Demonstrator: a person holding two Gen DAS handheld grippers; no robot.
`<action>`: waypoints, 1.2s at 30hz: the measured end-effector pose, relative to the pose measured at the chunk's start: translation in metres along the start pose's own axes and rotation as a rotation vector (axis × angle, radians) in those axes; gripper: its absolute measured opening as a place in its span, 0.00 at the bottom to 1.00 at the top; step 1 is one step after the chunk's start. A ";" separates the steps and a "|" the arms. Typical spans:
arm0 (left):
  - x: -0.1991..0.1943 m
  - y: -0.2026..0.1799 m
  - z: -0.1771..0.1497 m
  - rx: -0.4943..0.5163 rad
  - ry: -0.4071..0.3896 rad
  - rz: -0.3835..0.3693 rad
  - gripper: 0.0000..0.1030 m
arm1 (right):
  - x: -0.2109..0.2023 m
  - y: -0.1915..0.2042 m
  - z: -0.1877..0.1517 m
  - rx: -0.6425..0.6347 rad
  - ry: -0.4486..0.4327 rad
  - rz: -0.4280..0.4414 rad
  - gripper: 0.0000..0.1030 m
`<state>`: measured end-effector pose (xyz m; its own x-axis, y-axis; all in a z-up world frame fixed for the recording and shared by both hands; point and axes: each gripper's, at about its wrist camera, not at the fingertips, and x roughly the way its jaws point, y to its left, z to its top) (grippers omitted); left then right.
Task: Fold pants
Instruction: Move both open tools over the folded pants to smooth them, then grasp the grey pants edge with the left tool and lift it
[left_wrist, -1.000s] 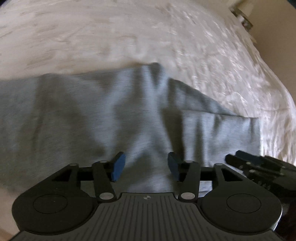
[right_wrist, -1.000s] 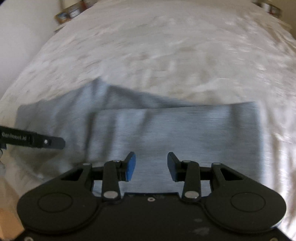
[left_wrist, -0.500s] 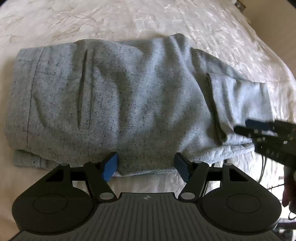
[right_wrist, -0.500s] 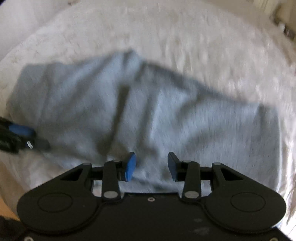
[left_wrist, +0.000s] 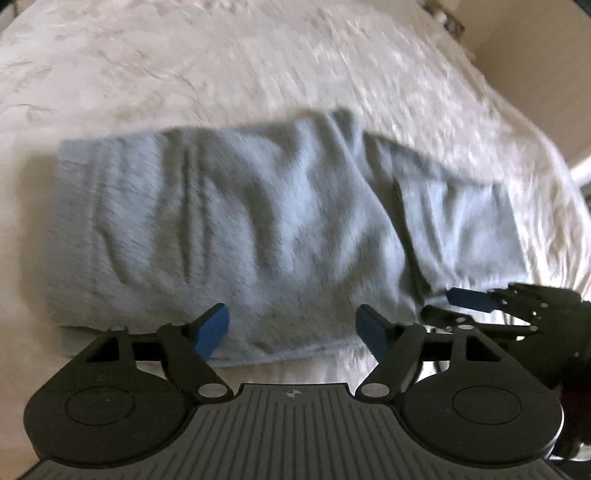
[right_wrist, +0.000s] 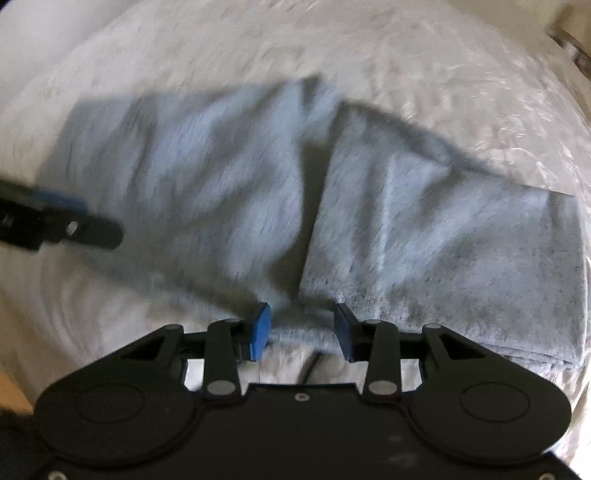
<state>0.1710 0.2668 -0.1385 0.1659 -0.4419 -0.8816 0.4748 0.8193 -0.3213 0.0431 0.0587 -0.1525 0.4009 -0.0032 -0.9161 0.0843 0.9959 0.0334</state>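
Grey sweatpants (left_wrist: 280, 229) lie folded into a wide band on a white bedspread, blurred by motion in both views. My left gripper (left_wrist: 291, 328) hovers over their near edge. Its jaws are opening wide and the blue pads press on nothing. The right wrist view shows the pants (right_wrist: 436, 236) with one folded layer on top at the right. My right gripper (right_wrist: 301, 330) stands partly open at the near hem; cloth shows in the gap, but the pads do not press it. Each gripper also shows in the other's view: the right gripper (left_wrist: 472, 299), the left gripper (right_wrist: 66, 221).
The white patterned bedspread (left_wrist: 221, 74) spreads out beyond the pants and to both sides. Its edge curves down at the right, beside a beige wall (left_wrist: 535, 55). Small objects (left_wrist: 443, 18) stand past the far right corner. A strip of wood-coloured floor (right_wrist: 11, 398) shows at lower left.
Both grippers have drawn back toward the pants' near edge, so more of the pants shows. The left jaws have spread wider. The right jaws keep the same gap.
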 end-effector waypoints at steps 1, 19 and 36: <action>-0.005 0.006 0.001 -0.021 -0.022 -0.004 0.78 | -0.006 -0.004 0.004 0.026 -0.027 0.002 0.39; 0.004 0.105 -0.003 -0.202 -0.019 0.036 0.99 | 0.042 0.005 0.057 0.098 0.042 0.004 0.39; 0.030 0.137 0.021 -0.319 -0.056 -0.222 1.00 | 0.038 0.014 0.056 0.112 0.067 0.018 0.39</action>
<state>0.2588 0.3577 -0.2020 0.1404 -0.6331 -0.7613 0.2137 0.7701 -0.6010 0.1108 0.0672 -0.1639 0.3414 0.0247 -0.9396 0.1804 0.9793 0.0913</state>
